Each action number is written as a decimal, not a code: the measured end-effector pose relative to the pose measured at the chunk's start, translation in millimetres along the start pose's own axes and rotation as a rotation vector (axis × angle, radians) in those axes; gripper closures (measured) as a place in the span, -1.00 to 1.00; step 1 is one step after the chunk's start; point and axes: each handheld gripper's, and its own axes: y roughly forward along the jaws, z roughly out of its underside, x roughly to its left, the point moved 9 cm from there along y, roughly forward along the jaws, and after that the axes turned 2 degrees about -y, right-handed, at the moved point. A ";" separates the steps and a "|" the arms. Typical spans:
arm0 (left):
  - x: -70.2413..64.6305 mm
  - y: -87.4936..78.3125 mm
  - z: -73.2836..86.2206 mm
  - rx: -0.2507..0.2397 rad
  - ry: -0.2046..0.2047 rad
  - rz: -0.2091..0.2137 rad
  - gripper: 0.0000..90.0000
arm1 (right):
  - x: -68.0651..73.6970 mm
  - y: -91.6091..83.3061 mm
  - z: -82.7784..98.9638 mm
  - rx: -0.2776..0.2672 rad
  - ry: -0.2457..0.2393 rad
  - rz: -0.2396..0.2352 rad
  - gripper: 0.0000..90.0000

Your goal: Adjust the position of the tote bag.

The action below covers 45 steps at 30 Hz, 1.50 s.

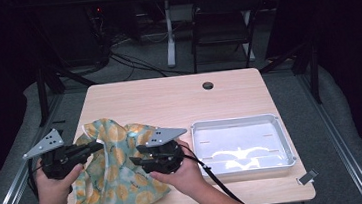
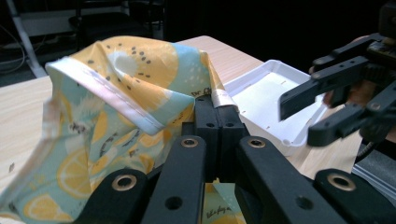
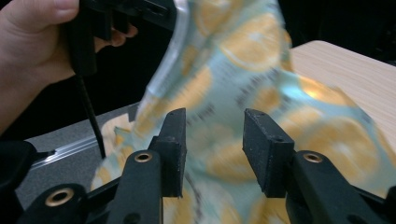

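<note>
The left gripper (image 1: 90,149) has its jaws pressed together on the hemmed edge of a lemon-print cloth (image 1: 115,173), lifting that edge off the near left part of the wooden table (image 1: 179,99). The rest of the fabric trails down in a heap, and its near corner droops over the table's front edge. In the left gripper view the pinch sits right at the white hem (image 2: 105,95), where the cloth (image 2: 93,121) tents up around the jaws.

The right gripper (image 3: 212,144) stands spread, nothing between its pads, aimed at the hanging fabric (image 3: 233,93) just in front of it. From above, it (image 1: 135,155) hovers over the middle of the cloth, beside the empty white tray (image 1: 245,168) on the right.

To my eye the job now is a second grip. It would go best if the right jaws took the hem itself, well apart from the left pinch, and caught a single layer, not a bunched fold. The left should hold firm and high enough to keep the edge taut, so the cloth spreads instead of twisting.
</note>
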 end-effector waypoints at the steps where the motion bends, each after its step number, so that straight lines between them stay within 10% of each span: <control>1: 0.0 0.0 0.0 0.000 0.000 0.000 1.00 | 1.9 2.5 -1.6 -0.001 -0.002 -0.005 0.31; 21: -11.1 6.5 -7.7 -0.011 0.007 -0.002 1.00 | 17.7 55.3 -17.5 0.031 0.056 0.016 0.03; 37: -5.7 4.6 -6.6 -0.021 0.005 -0.036 1.00 | 12.1 65.8 -21.7 0.042 0.024 0.072 1.00; 45: 3.6 -13.0 -10.1 -0.058 -0.031 -0.056 0.41 | -1.7 50.5 -21.7 0.045 0.011 0.093 1.00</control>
